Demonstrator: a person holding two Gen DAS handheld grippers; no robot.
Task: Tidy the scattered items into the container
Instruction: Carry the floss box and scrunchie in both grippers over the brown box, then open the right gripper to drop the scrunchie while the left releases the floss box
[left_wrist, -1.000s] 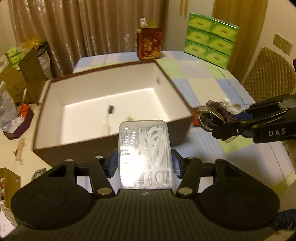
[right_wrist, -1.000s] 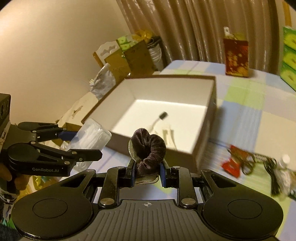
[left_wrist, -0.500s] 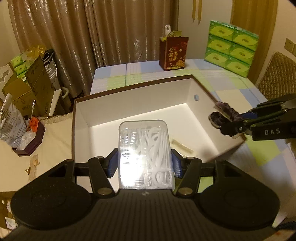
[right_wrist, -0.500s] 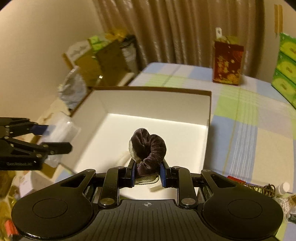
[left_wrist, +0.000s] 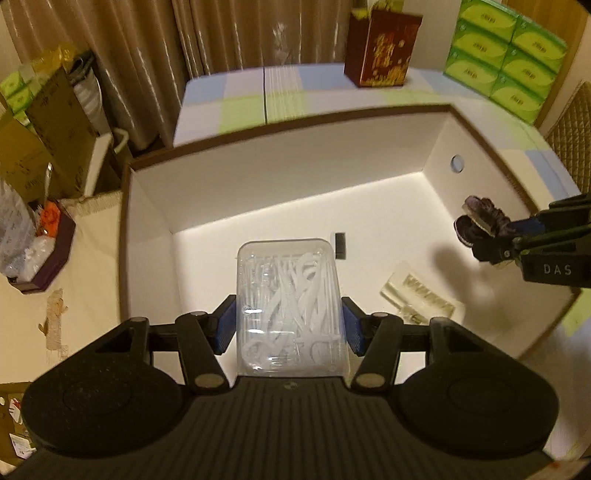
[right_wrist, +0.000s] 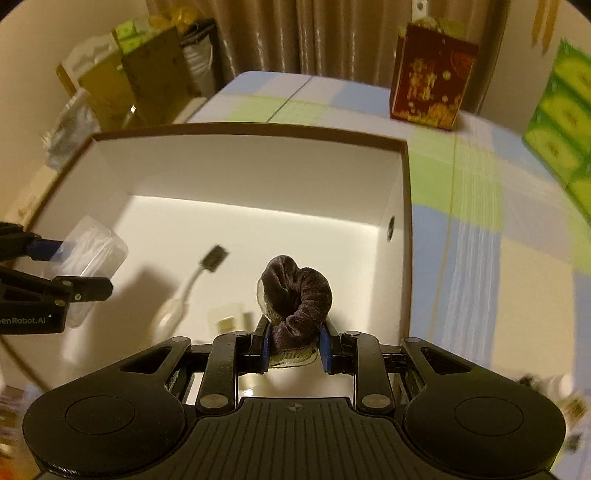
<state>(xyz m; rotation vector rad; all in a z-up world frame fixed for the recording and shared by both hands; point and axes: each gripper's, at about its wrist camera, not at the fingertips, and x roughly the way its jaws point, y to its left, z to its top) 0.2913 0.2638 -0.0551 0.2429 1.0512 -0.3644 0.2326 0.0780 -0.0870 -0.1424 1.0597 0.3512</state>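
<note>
A brown box with a white inside (left_wrist: 295, 173) (right_wrist: 258, 173) stands open on the table. My left gripper (left_wrist: 289, 325) is shut on a clear case of white floss picks (left_wrist: 290, 306) and holds it above the box floor; it shows at the left in the right wrist view (right_wrist: 86, 247). My right gripper (right_wrist: 293, 345) is shut on a dark purple velvet scrunchie (right_wrist: 295, 299), over the box's right side; it also shows in the left wrist view (left_wrist: 480, 221). A toothbrush (right_wrist: 195, 280) and a small clear packet (left_wrist: 417, 291) lie in the box.
A red gift bag (left_wrist: 382, 51) (right_wrist: 430, 85) and stacked green tissue packs (left_wrist: 506, 55) stand at the table's far side. Cardboard boxes and bags (left_wrist: 37, 122) crowd the floor at the left. A quilted chair back (left_wrist: 572, 144) stands at the right.
Both grippers have moved forward from outside the box's near wall to above its inside, still holding their items. The box now fills more of both views.
</note>
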